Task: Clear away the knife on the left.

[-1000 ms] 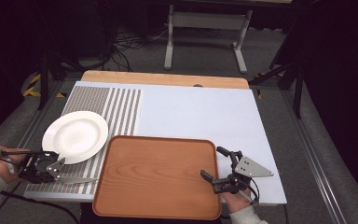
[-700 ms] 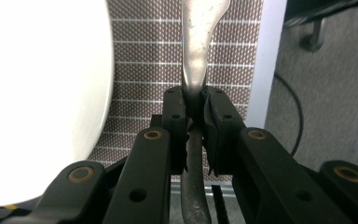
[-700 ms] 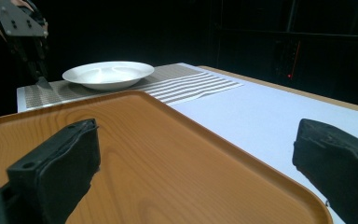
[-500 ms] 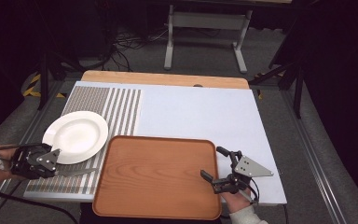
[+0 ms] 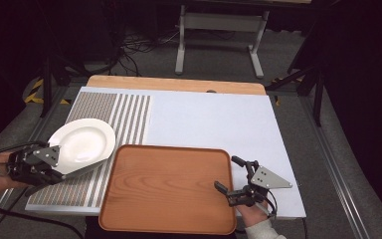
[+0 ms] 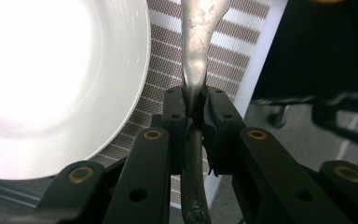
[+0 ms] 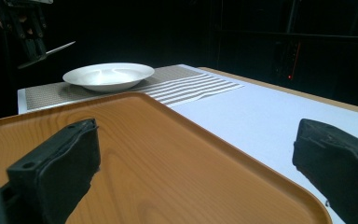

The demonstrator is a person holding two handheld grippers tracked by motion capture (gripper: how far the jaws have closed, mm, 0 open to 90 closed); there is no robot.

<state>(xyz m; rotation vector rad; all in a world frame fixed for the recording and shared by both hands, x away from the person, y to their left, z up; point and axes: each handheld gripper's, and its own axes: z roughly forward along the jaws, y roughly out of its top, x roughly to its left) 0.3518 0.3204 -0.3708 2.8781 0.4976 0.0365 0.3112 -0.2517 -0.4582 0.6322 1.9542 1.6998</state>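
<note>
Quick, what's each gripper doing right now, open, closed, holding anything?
Left gripper: closed on a metal utensil handle, beside the white plate.
Right gripper: open, holding nothing, jaws straddling the wooden tray's edge.

The metal utensil (image 6: 196, 56) is cut off at the frame's top, its working end unseen.

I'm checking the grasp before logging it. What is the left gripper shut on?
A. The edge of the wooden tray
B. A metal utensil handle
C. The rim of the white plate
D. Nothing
B: the left gripper pinches a metal utensil handle beside the white plate.
</note>
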